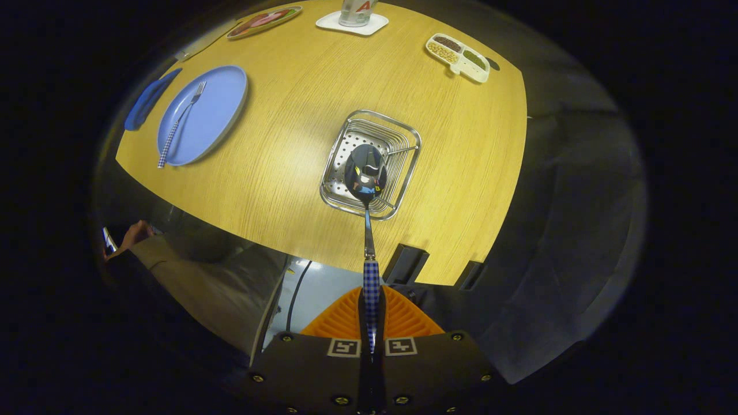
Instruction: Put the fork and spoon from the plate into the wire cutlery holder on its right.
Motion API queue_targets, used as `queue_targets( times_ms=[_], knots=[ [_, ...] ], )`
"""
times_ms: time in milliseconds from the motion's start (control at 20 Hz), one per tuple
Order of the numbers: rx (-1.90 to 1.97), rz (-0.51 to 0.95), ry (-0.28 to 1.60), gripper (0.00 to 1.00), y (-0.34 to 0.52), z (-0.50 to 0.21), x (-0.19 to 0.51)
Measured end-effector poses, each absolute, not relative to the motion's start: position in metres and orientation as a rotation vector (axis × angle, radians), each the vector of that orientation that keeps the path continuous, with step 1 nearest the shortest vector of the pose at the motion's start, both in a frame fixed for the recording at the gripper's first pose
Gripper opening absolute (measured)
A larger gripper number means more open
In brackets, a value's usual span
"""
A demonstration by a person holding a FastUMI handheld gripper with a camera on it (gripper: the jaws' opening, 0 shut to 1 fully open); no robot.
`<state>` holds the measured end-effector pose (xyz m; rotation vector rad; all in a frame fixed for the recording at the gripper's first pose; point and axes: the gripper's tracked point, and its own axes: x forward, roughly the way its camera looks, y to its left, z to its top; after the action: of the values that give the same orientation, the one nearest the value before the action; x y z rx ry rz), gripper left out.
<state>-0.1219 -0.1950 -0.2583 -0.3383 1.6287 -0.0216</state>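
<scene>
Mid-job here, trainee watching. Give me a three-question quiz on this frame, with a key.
1. True or false: the gripper is shut on the spoon.
2. What is still on the blue plate? A) fork B) knife C) nothing
3. Fill in: the spoon's bowl hangs over the wire ____.

Key: 1 true, both fingers clamp its checked handle. 2 A, the fork. 3 cutlery holder.
</scene>
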Motion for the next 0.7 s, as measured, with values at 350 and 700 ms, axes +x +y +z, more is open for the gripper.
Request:
queue_targets(
  times_ms=[350, 700],
  knots=[
    [-0.451, 0.027, 1.715, 0.01, -0.203, -0.264, -0.099],
    [-0.533, 0.05, 1.829, 0.01, -0.217, -0.275, -0.089]
  ],
)
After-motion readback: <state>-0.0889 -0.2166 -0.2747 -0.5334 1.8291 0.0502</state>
